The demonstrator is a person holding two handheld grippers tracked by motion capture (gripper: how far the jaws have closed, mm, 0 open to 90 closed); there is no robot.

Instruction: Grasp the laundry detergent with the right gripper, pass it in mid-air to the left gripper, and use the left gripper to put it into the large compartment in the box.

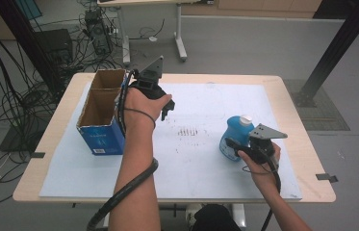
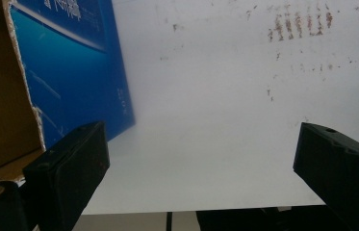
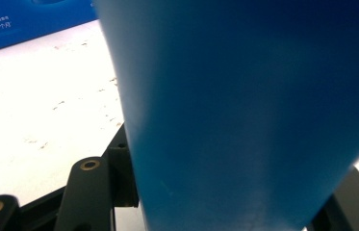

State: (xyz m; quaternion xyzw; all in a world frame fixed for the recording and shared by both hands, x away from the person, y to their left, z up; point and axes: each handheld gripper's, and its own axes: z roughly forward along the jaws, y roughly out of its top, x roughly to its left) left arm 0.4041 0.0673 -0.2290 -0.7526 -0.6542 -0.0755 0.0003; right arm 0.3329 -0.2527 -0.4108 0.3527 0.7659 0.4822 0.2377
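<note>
From the high view, your right gripper (image 1: 237, 147) sits at the right side of the bench (image 1: 307, 159), with its jaws closed on the lower body of the blue bottle (image 1: 235, 132). The bottle stands upright on the white sheet (image 1: 201, 163) that covers most of the bench top, its white cap (image 1: 246, 118) at the top. Your right hand (image 1: 263, 156) holds the gripper from the near side, and its grey plate sits just right of the bottle. Your left gripper (image 1: 166, 109) hangs above the sheet just right of the open cardboard box (image 1: 101, 115), well apart from the bottle. The box stands at the left of the bench, blue on its outer faces and brown inside. A patch of small dark marks (image 1: 189, 131) lies on the sheet between the two grippers.

In the left gripper view, your left jaws stand wide apart with nothing between them. Below them is the sheet, and the blue side of the box fills the upper left, with the brown torn edge beside it. The dark marks show at the upper right.

In the right gripper view, the bottle's blue body is pressed right up against the camera between your jaws. The black jaw at the lower left lies against the bottle's side. The blue box with white print shows at the upper left, across the sheet.
</note>
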